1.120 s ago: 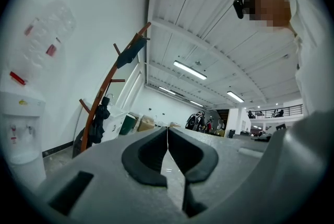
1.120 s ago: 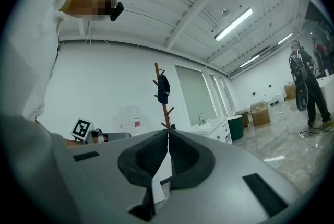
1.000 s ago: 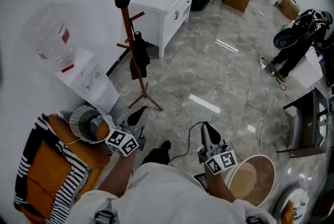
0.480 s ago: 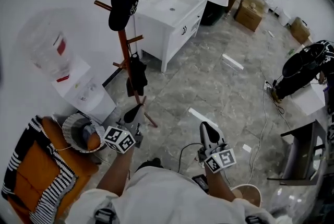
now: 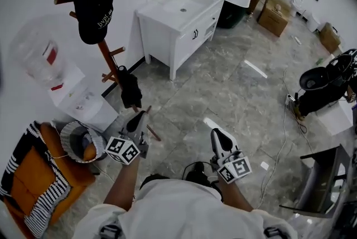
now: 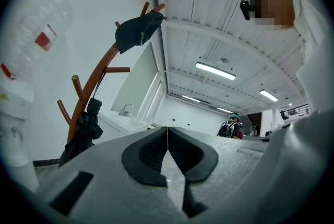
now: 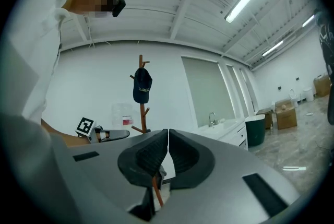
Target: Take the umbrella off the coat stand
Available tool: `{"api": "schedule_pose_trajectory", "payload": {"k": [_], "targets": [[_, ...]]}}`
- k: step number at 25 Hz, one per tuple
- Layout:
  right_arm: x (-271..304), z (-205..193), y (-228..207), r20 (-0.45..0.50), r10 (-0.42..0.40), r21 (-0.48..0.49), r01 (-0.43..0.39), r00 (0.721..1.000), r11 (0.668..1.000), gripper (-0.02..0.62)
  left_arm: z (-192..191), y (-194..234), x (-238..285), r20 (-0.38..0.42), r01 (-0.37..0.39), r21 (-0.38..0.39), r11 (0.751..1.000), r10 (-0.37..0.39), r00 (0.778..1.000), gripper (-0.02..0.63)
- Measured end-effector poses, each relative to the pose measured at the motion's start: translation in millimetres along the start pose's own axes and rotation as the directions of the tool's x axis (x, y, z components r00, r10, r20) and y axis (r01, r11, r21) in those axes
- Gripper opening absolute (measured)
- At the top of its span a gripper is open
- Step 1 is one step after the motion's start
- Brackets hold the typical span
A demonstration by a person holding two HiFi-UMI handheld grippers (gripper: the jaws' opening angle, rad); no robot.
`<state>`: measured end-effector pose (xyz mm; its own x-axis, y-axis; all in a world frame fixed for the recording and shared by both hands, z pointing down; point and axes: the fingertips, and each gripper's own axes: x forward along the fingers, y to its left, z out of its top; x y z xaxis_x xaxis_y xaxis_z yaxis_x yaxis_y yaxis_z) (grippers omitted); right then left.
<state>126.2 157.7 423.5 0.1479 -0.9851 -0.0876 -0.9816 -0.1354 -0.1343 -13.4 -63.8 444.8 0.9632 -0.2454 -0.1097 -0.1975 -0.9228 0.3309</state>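
Observation:
A brown wooden coat stand [image 5: 106, 59] rises by the white wall, upper left in the head view. A black folded umbrella [image 5: 130, 90] hangs from one of its low pegs, and a black cap [image 5: 92, 1] from its top. My left gripper [image 5: 138, 119] is shut and empty, just below the umbrella in that view and apart from it. In the left gripper view the umbrella [image 6: 82, 133] hangs at the left of the shut jaws [image 6: 167, 137]. My right gripper [image 5: 217, 137] is shut and empty, further right over the floor. The right gripper view shows the coat stand [image 7: 141, 105] beyond the shut gripper [image 7: 168, 139].
A white sink cabinet [image 5: 181, 23] stands right of the stand. A water dispenser [image 5: 78, 100] and a white bin [image 5: 75, 140] sit to its left, with an orange striped chair [image 5: 33, 188]. Cardboard boxes [image 5: 276, 15] lie far back. A black cable [image 5: 192, 168] trails near my feet.
Both grippers have moved forward toward the coat stand, which now lies nearer and further left in the head view. The left gripper's tip has come close under the umbrella. Both stay shut.

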Motion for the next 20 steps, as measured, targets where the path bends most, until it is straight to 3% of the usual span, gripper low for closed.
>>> {"api": "schedule_pose_trajectory", "payload": {"k": [4,11,20], "targets": [[21,15,-55,-0.028,0.125,-0.006,-0.125,0.992,0.992,0.017,-2,-14,36,0.053,-0.111,-0.002,0.994,0.111,0.992,0.017],[51,45,-125,-0.018,0.299,0.004,-0.299,0.954,0.954,0.017,8,-45,71,0.097,-0.266,0.027,0.963,0.263,0.960,0.018],[112,18,-123,-0.042,0.467,0.093,-0.461,0.883,0.882,0.017,11,-15,68,0.071,-0.401,0.042,0.915,0.398,0.915,0.019]]}}
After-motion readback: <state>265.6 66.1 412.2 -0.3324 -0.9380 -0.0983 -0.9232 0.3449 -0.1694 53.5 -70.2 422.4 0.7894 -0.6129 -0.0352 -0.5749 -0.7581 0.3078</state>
